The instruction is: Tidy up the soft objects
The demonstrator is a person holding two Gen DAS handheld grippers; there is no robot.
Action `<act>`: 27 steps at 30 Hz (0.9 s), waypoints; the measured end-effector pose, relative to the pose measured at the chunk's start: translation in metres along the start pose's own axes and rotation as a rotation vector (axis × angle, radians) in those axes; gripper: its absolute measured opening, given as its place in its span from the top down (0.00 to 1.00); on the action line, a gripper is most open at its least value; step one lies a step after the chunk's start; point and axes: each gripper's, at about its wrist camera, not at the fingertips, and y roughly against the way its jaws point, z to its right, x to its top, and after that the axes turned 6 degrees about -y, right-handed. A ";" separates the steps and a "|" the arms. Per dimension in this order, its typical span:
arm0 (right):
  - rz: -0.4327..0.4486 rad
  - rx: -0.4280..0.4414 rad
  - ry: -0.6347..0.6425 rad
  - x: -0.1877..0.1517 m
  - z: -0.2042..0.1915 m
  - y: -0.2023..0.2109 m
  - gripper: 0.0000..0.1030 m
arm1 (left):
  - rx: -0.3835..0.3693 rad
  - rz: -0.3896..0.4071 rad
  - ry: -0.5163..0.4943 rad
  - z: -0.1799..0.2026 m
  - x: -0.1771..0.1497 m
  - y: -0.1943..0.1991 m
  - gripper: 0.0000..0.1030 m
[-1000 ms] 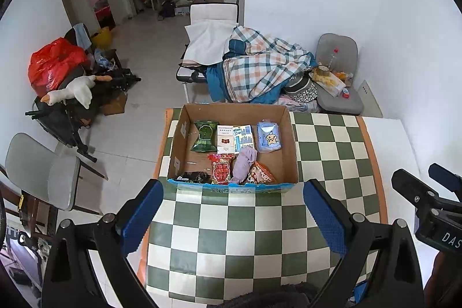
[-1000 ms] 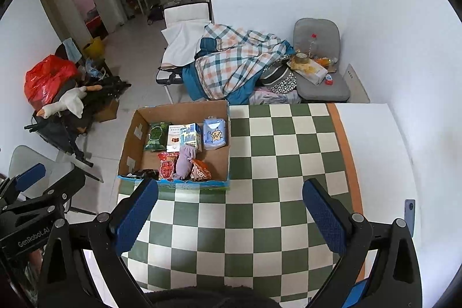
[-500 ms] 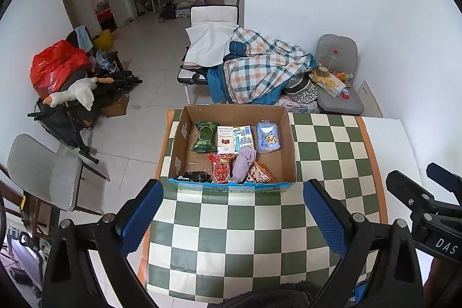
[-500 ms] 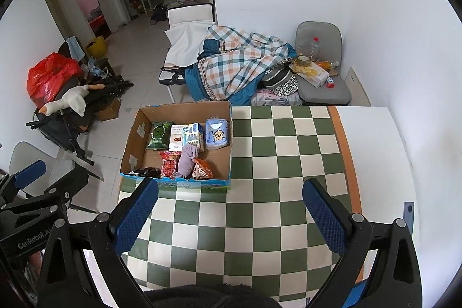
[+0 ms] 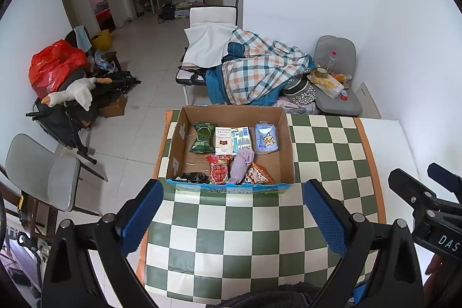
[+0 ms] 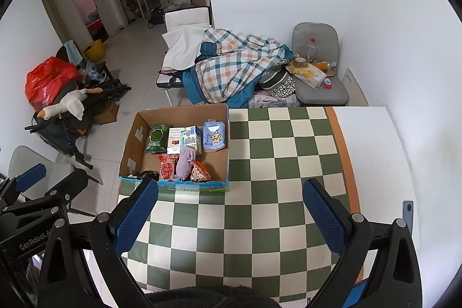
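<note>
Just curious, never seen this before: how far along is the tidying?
Barely begun, it seems. The cardboard box on the checkered table already holds snack packets, a blue pack and a lilac cloth; who put them there is unclear. Nothing is in hand: left gripper and right gripper hover open and empty. Any sorting remains.

A box (image 5: 231, 186) sits on the table (image 5: 317, 158), at its far left corner. In the box, three packs lie in a row at the back: a snack bag (image 5: 203, 137) on the left, a flat carton (image 5: 233, 140) in the middle, a tissue pack (image 5: 266, 138) on the right. In front of them a soft cloth (image 5: 241, 165) lies between two snack packs. Behind the table a blanket (image 5: 260, 77) lies over a folding bed. A chair (image 5: 337, 94) stands to its right.
</note>
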 end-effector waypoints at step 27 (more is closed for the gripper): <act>0.020 -0.041 0.001 0.006 -0.003 -0.006 0.00 | 0.027 0.021 0.032 -0.019 0.001 -0.010 0.00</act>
